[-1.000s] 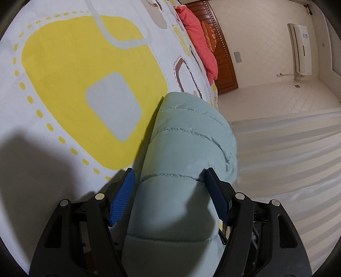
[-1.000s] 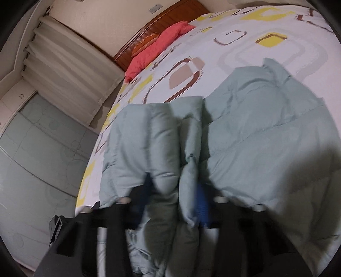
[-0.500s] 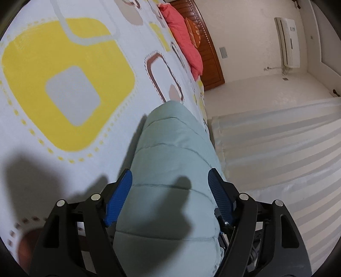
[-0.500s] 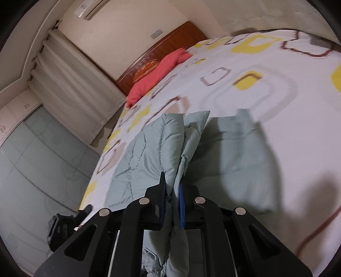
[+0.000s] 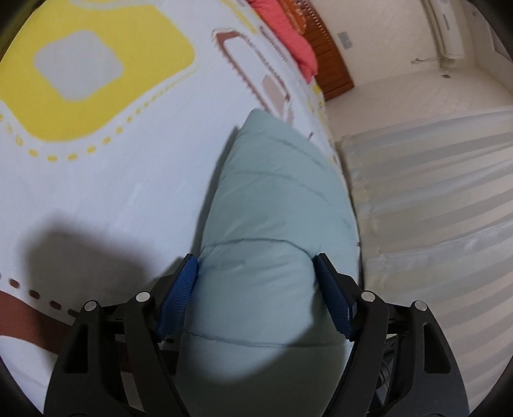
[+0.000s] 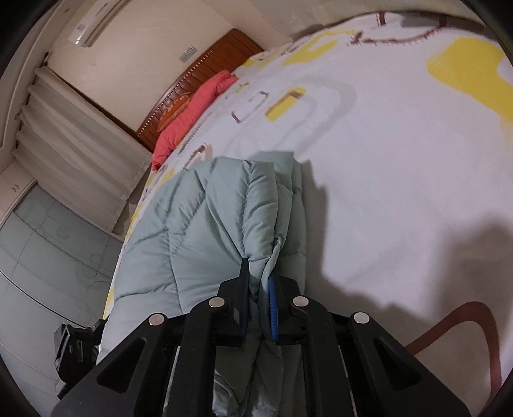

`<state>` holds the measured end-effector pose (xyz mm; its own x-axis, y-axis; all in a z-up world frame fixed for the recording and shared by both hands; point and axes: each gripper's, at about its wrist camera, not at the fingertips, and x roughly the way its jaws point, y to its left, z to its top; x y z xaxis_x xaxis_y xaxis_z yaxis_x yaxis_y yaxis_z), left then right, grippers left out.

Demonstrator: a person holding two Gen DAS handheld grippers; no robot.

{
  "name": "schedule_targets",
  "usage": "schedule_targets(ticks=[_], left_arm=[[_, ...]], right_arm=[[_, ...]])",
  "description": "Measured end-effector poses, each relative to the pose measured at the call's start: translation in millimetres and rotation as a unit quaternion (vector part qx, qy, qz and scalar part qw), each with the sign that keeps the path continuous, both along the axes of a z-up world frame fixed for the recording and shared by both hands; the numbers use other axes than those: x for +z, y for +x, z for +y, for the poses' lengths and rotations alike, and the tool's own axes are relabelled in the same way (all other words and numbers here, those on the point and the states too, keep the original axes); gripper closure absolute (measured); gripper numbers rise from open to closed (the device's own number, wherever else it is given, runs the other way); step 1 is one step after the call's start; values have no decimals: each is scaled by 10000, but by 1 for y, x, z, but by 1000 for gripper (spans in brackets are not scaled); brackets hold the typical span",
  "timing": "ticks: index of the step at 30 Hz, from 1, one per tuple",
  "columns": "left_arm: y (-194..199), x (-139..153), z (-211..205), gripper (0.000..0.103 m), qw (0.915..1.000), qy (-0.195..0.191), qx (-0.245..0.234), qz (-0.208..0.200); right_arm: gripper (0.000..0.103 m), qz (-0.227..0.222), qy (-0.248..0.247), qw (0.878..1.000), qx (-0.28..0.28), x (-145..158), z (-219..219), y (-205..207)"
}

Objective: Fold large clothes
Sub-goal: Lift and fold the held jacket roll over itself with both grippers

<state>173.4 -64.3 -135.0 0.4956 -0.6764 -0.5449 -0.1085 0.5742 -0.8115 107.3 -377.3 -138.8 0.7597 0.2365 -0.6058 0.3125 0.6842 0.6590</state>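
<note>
A pale green quilted puffer jacket (image 6: 205,231) lies folded along the left edge of the bed. My right gripper (image 6: 259,282) is shut on a thin bunch of its fabric near the folded edge. In the left wrist view the jacket (image 5: 272,218) fills the gap of my left gripper (image 5: 256,272); its blue pads (image 5: 179,295) press the thick padded roll on both sides, jaws set wide. The other gripper's black body (image 6: 77,346) shows low at the left of the right wrist view.
The bed (image 6: 384,160) has a white cover with yellow and brown shapes. A red pillow (image 6: 192,112) lies against the wooden headboard (image 6: 208,67). Pale curtains (image 5: 433,192) hang beside the bed's left edge. An air conditioner (image 6: 96,19) is on the wall.
Both grippers have carried the jacket across the bed, folding it over. The spread right half is now stacked into a narrower bundle. The right jaws have closed tight on the fabric.
</note>
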Motion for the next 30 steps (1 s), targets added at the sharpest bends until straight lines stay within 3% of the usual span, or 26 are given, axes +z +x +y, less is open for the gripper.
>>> schedule_targets(ticks=[5,12,13,16,19,24,26,30], left_arm=[[1,-3,-8,34,9987,487,-98,-151],[-4,9,3,34,9992,337,-35,-205],[-7,15,7,34,9993,256,8,-262],[-20,29,15,30,9988,72,76,-470],[-35,37,15,23,9978,-115,51,-652],[-40,30,3,21,9981,231,-10,-571],[-42,20,2,29,9983,519,-27,-281],[-44,1,1,40,9981,623,8,-30]], right_arm=[[93,85,29,10000,7,-12,1,4],[86,125,321,9994,-99,0,-4,-8],[79,107,360,9992,-153,7,-3,-15],[37,-13,629,9977,-265,18,0,-35],[36,-95,771,9969,-160,23,11,-51],[36,201,870,9960,50,3,32,-59],[38,290,898,9955,48,-6,35,-58],[58,326,854,9958,106,-17,42,-53]])
